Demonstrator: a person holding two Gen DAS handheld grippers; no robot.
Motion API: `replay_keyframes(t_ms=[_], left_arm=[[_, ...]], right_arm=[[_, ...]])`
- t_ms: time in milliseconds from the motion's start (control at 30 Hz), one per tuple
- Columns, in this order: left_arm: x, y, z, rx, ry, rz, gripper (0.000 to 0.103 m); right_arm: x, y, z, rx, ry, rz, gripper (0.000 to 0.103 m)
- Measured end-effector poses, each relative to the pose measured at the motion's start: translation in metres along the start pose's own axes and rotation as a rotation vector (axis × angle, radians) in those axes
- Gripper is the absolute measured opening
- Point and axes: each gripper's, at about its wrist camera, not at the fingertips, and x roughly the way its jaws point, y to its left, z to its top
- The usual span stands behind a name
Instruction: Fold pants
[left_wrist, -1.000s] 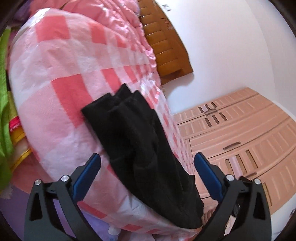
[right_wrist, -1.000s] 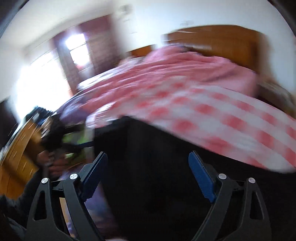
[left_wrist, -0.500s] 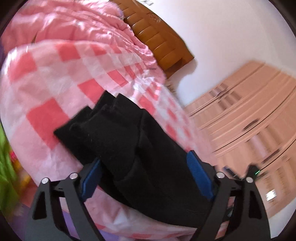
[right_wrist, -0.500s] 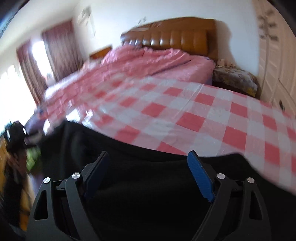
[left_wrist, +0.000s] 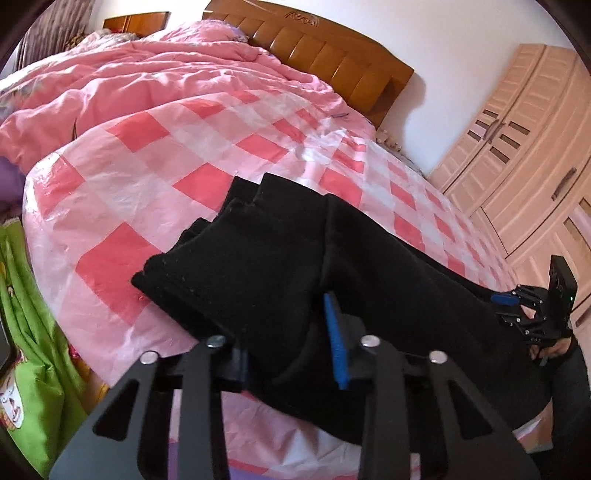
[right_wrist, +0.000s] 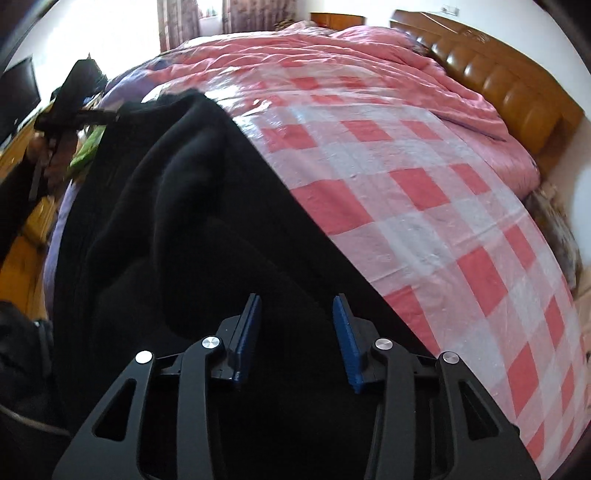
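Black pants (left_wrist: 280, 258) lie along the near edge of a bed with a pink checked cover (left_wrist: 177, 158). My left gripper (left_wrist: 288, 332) is shut on the leg-cuff end of the pants; black cloth fills the gap and hides the left pad. In the right wrist view the pants (right_wrist: 192, 229) stretch away to the left. My right gripper (right_wrist: 295, 328) has its jaws narrowed around the waist end, with black cloth between the blue pads. The right gripper also shows in the left wrist view (left_wrist: 517, 299). The left gripper shows far left in the right wrist view (right_wrist: 92, 116).
A crumpled pink duvet (left_wrist: 129, 74) and a wooden headboard (left_wrist: 332, 62) lie at the far end of the bed. A pink wardrobe (left_wrist: 532, 155) stands at the right. Green fabric (left_wrist: 26, 314) hangs at the bed's left side.
Both grippers have come down to the pants and closed on them, the left at the cuffs, the right at the waist. A second ago both were wide open above the cloth.
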Motion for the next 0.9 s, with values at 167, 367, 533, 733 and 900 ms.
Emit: replay_keyframes(t_ms=[167,367,533,733,900], left_arm=[[-0.003,-0.012,-0.004,0.051,-0.022,0.063,0.023],[-0.024,-0.038,-0.002,0.122,-0.101,0.127,0.019],[-0.067,-0.067,0.012,0.193,-0.245,0.115,0.018],[-0.07,-0.069,0.023,0.183,-0.269,0.127,0.019],[0.002,-0.018,0.003,0.047,-0.063,0.155,0.021]], right_arm=[[0.0,-0.003,-0.003,0.023,-0.002,0.03,0.04],[-0.014,0.029,-0.006,-0.088,-0.037,-0.103,0.008],[-0.056,0.03,-0.002,-0.045,-0.162,-0.188,0.005],[-0.042,0.003,0.006,0.036,-0.148,-0.222,0.005],[0.0,-0.006,0.004,0.106,-0.094,-0.177,0.022]])
